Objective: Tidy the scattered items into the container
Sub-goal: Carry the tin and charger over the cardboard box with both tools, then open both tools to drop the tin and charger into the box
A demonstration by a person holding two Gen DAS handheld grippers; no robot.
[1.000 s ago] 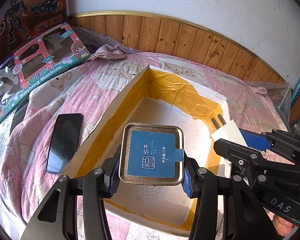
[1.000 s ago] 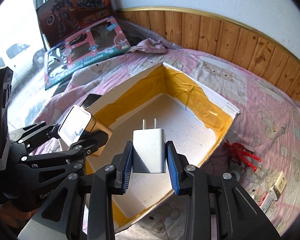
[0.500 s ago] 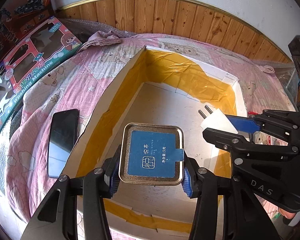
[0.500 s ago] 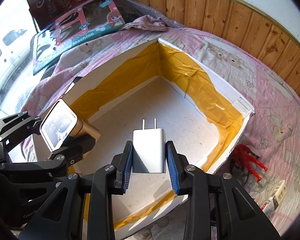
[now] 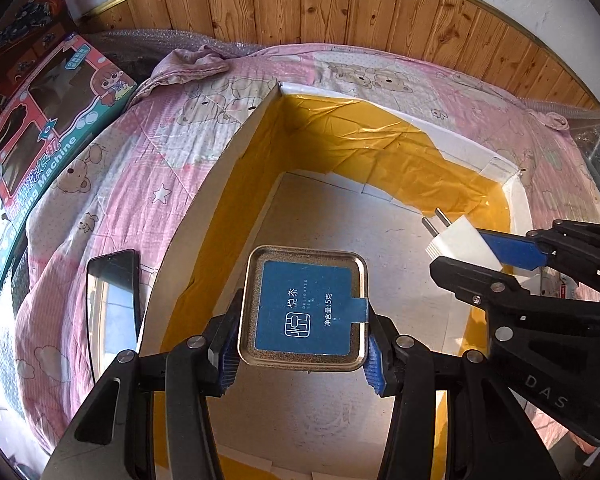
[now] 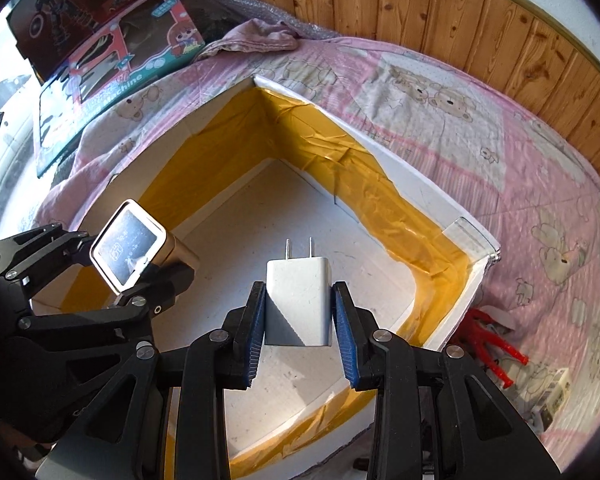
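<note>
A white box (image 5: 236,148) (image 6: 452,184) lined with yellow tape lies open on the pink bedspread. My left gripper (image 5: 302,316) is shut on a gold tea tin (image 5: 304,308) with a blue label, held over the box's near left part. The same tin (image 6: 134,242) shows at the left in the right wrist view. My right gripper (image 6: 300,312) is shut on a white plug charger (image 6: 298,300), prongs pointing away, above the box floor. That charger (image 5: 458,242) appears at the right in the left wrist view.
A black phone (image 5: 112,300) lies on the bedspread left of the box. A red plastic toy (image 6: 490,338) and a small carton (image 6: 554,394) lie right of the box. Toy boxes (image 5: 40,136) lean at the far left. A wooden headboard (image 5: 380,12) runs behind.
Both grippers have moved forward and lower over the box with their loads still held. The box interior now fills more of each view.
</note>
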